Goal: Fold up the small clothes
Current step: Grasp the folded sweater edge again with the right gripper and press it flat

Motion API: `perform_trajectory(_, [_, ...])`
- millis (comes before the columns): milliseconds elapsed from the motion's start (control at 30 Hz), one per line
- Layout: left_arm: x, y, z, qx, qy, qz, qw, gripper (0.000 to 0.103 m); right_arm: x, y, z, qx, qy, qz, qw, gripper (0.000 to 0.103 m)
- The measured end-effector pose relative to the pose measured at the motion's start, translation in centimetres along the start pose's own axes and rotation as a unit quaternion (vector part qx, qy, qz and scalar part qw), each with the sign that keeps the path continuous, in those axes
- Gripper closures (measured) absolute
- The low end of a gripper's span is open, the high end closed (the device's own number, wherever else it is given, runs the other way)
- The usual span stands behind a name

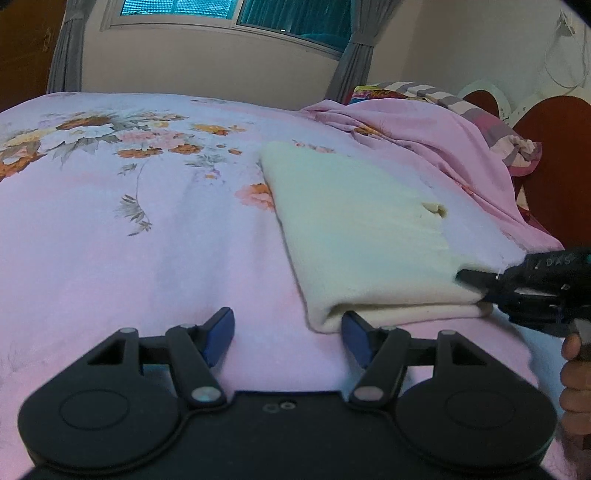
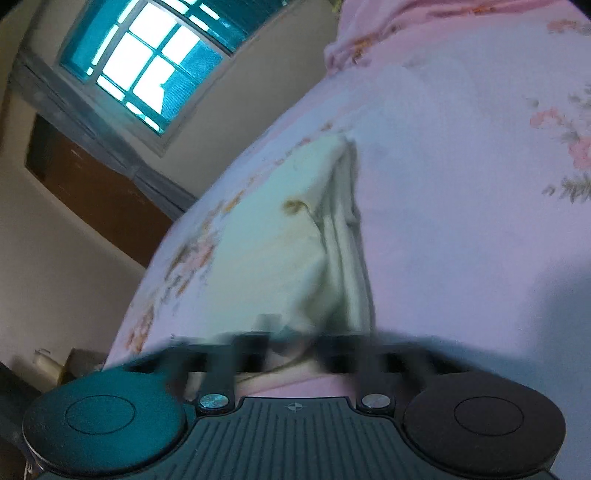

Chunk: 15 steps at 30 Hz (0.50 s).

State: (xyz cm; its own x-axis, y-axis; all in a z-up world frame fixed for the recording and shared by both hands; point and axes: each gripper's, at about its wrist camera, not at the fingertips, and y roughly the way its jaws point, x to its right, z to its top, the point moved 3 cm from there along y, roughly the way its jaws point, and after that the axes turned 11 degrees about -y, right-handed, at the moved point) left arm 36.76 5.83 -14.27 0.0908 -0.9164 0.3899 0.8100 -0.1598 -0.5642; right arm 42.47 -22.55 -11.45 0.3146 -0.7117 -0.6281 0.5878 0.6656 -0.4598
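on the pink floral bedspread point(image 1: 129, 229) the folded cream garment point(image 1: 354, 236) lies at my two o'clock, my right gripper point(image 1: 476, 284) clamped on its near right corner to lift a fold, while my left gripper point(image 1: 288, 332) waits, jaws apart and empty, beside the near left corner.

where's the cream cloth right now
The folded cream cloth lies on the pink floral bedspread, right of centre in the left wrist view, right gripper at its near-right corner.

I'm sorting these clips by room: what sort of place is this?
Most likely a bedroom: a bed under a pink floral bedsheet, a curtained window behind it, and a wooden headboard by rumpled bedding.
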Motion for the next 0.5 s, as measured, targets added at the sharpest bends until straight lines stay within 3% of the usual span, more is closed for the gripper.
perform_trajectory(200, [0.0, -0.3, -0.2, 0.005, -0.002, -0.004, 1.0, 0.038, -0.4, -3.4, 0.1, 0.053, -0.023, -0.004, 0.998, 0.098])
perform_trajectory(333, [0.0, -0.2, -0.2, 0.004, -0.001, -0.003, 1.0, 0.038, 0.8, -1.2, -1.1, 0.022, -0.007, -0.022, 0.999, 0.098])
perform_trajectory(467, [-0.6, -0.9, -0.2, 0.011, -0.021, -0.013, 0.9996, 0.038, -0.1, -1.8, -0.7, 0.032, -0.019, -0.005, 0.999, 0.098])
perform_trajectory(500, [-0.8, -0.9, -0.2, 0.009, -0.026, -0.017, 0.9995, 0.038, -0.1, -1.4, -0.8, 0.026, -0.023, -0.021, 0.999, 0.098])
